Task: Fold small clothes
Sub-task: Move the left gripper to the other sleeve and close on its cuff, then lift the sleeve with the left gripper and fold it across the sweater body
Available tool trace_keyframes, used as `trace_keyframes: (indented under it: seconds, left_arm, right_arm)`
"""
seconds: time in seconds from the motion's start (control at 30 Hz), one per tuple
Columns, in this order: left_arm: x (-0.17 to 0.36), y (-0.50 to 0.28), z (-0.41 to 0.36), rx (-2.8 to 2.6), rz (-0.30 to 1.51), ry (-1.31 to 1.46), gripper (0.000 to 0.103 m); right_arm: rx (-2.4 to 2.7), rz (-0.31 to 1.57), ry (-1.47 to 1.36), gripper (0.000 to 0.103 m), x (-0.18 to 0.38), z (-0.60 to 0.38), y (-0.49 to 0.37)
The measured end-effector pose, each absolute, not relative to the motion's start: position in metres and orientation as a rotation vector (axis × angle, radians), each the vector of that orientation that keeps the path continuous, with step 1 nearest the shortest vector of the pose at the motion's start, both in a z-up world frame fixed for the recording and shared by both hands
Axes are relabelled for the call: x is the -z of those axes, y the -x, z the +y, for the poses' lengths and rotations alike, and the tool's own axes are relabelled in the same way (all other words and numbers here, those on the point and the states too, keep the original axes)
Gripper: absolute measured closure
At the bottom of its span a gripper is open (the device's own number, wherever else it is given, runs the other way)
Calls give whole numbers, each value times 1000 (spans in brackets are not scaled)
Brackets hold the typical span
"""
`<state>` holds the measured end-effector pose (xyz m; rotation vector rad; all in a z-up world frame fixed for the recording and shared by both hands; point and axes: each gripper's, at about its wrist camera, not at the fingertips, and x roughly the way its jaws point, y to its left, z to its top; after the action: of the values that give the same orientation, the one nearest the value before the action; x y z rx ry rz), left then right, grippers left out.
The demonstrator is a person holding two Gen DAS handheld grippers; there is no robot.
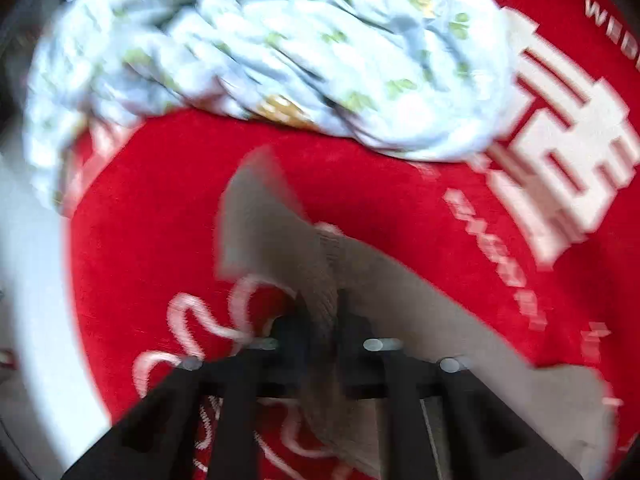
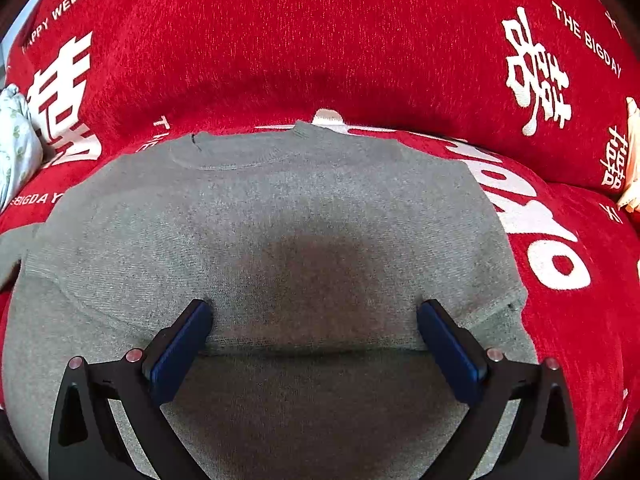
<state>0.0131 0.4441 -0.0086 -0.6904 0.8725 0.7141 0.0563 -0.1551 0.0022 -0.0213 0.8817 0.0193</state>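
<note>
In the right wrist view a grey knitted sweater (image 2: 280,232) lies spread flat on a red cover (image 2: 320,40) printed with white characters and English words. The sweater fills the middle and lower part of the frame, its round neckline toward the top centre and one sleeve trailing off at the left edge. The right hand-held gripper (image 2: 314,316) stands over the sweater's lower part with its jaws wide apart; the blue pads (image 2: 182,344) sit on either side of a fold line in the knit, clamping nothing. At the far left edge a bit of pale printed cloth (image 2: 16,136) shows, and at the far right edge a cream-coloured item (image 2: 630,168), too cropped to name.

The left wrist view is heavily blurred. There the left hand-held gripper (image 1: 322,320), at the bottom centre, has its jaws drawn close together on a ribbed grey piece of the sweater (image 1: 320,264), probably a cuff or sleeve end, though the blur makes that uncertain. Grey fabric spreads from the grip toward the lower right and up toward the centre. Across the top of that frame lies a crumpled light blue garment with small green prints (image 1: 260,48), resting on the same red cover (image 1: 160,200).
</note>
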Motion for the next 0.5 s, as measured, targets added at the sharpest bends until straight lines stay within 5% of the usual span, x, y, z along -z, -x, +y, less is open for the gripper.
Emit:
trace_keyframes:
  seconds: [0.5]
  left_arm:
    - [-56,-33,388,-669,850,559,92]
  right_arm:
    - [-17,876,19,1,-2,-156,-55]
